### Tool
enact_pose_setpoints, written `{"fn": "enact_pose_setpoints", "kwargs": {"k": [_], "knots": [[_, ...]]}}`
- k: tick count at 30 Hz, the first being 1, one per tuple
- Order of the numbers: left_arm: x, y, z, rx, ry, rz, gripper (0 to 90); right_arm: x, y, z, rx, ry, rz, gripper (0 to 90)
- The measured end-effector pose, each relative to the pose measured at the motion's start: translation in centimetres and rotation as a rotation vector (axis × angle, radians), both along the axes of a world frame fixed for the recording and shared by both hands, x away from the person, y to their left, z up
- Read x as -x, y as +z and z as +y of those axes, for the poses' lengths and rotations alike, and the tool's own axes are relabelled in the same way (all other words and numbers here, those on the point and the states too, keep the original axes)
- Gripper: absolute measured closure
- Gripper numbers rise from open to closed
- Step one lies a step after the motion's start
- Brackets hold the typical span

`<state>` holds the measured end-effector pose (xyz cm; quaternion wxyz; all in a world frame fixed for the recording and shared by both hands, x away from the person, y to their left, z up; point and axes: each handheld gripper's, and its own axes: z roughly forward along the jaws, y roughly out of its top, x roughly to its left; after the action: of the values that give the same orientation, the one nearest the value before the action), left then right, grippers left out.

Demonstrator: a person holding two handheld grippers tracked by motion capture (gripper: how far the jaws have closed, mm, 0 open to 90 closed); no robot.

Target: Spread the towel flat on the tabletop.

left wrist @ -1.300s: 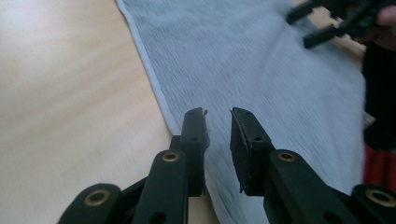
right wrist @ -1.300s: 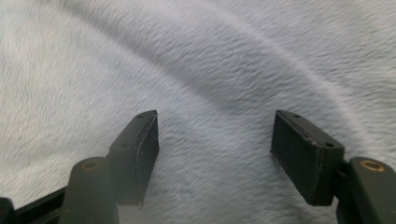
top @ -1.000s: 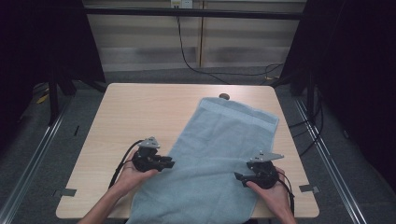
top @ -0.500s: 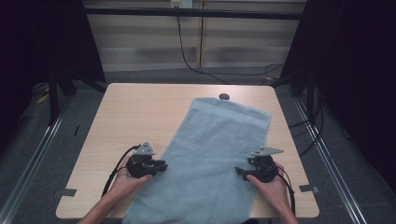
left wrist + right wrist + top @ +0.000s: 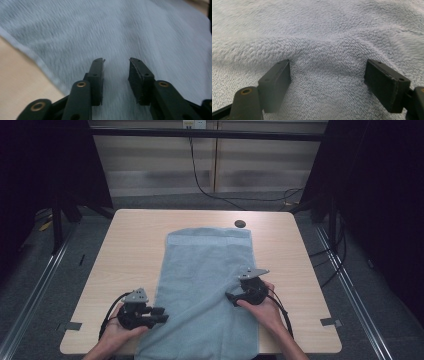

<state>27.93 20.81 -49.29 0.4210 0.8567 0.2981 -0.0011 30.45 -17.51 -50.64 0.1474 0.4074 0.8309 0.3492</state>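
- The light blue towel (image 5: 207, 285) lies flat along the middle of the desk (image 5: 135, 245), its near end at the desk's front edge.
- The left tongs (image 5: 159, 314) have just been opening at the towel's left edge, nothing clamped.
- The right tongs (image 5: 231, 297) have just been opening too; they stand wide apart on the towel's right part, over a raised fold.

A light wooden table (image 5: 130, 250) with rounded corners carries a pale blue towel (image 5: 205, 280), spread lengthwise down its middle with the near end hanging over the front edge. A small dark round cap (image 5: 240, 224) sits just beyond the towel's far right corner.
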Motion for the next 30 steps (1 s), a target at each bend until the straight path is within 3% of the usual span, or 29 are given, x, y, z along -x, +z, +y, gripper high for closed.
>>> {"fn": "enact_pose_setpoints", "kwargs": {"k": [2,3,5,7,9,10,11,12,14,16,19,23,30], "knots": [[-1.9,0.4,-0.2,0.013,0.063,-0.022,60.3,0.2,-0.1,0.3,-0.011,0.011,-0.010,20.5],[-1.9,0.4,-0.2,0.013,0.063,-0.022,60.0,0.2,-0.1,0.3,-0.011,0.011,-0.010,20.5],[-4.2,0.6,-0.6,-0.006,0.117,-0.067,60.2,0.6,-0.2,1.1,-0.015,0.045,-0.018,17.9],[-6.2,0.5,-0.8,0.026,0.154,-0.050,60.2,0.7,-0.2,1.3,-0.013,0.044,-0.013,17.9],[-7.4,0.2,-1.0,0.005,0.182,-0.069,60.2,1.0,-0.3,1.6,-0.018,0.058,-0.020,17.9],[-8.2,-0.6,-0.9,0.012,0.209,-0.066,60.7,1.2,-0.2,1.7,-0.018,0.064,-0.014,17.9],[-8.2,-0.6,-0.9,0.012,0.209,-0.066,60.6,1.3,-0.2,1.7,-0.015,0.071,-0.015,18.0],[-8.3,-1.0,-1.0,-0.021,0.202,-0.054,60.6,1.3,-0.2,1.7,-0.015,0.071,-0.015,18.0],[-7.6,-1.2,-0.8,-0.060,0.157,-0.086,60.8,1.7,0.1,1.7,0.008,0.094,0.012,18.0],[-7.4,-1.1,-0.6,-0.062,0.154,-0.083,61.0,2.1,0.3,1.2,0.014,0.099,0.028,18.6],[-6.2,-1.3,-0.1,-0.046,0.144,-0.094,61.0,2.7,0.2,0.6,0.001,0.091,0.016,18.8],[-4.5,-1.2,-0.1,-0.052,0.116,-0.098,60.8,4.7,0.2,0.2,0.000,0.099,0.012,18.7],[-2.7,-1.2,0.4,-0.020,0.079,-0.050,60.5,6.3,0.2,-0.2,-0.006,0.119,0.000,18.6]]}}
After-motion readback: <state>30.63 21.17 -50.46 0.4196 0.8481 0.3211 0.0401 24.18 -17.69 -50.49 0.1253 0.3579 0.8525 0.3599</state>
